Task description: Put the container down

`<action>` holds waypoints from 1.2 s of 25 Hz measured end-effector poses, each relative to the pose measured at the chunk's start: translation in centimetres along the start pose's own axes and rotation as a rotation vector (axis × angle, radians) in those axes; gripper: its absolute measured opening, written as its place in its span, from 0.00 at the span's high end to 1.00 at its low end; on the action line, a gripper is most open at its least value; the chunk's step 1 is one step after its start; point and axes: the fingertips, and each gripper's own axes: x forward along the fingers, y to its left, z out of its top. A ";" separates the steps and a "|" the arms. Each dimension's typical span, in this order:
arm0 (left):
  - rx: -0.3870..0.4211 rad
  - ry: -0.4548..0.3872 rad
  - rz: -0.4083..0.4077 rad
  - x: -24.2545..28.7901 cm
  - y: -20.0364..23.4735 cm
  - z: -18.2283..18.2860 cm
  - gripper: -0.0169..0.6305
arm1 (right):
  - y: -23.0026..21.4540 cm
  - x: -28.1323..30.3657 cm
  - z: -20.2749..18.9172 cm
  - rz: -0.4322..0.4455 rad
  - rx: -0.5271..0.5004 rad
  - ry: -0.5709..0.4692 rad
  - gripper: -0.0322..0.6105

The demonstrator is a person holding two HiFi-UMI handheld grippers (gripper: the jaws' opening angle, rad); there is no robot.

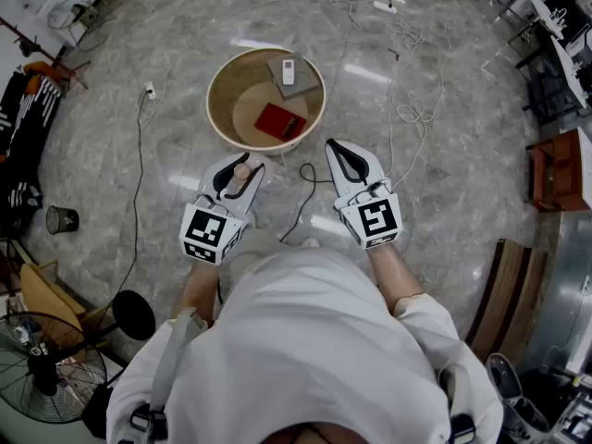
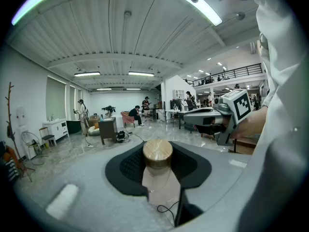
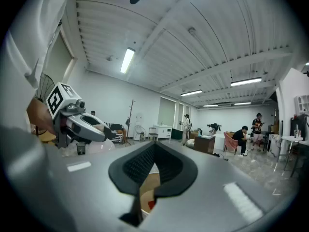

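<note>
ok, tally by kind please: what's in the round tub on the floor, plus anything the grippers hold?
In the tub:
Red flat item: 1
Grey flat pad: 1
White remote-like item, lying on the pad: 1
In the left gripper:
Container with a wooden lid: 1
In the right gripper: 0
Total: 4
</note>
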 end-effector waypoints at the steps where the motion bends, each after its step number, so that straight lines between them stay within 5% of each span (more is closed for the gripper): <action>1: -0.002 -0.005 0.006 0.0 0.3 0.3 0.77 | 0.0 0.2 0.1 0.001 0.002 -0.007 0.95; 30: -0.027 -0.005 0.082 3.4 5.6 1.1 0.77 | -2.1 4.3 -2.5 -0.011 0.037 0.030 0.94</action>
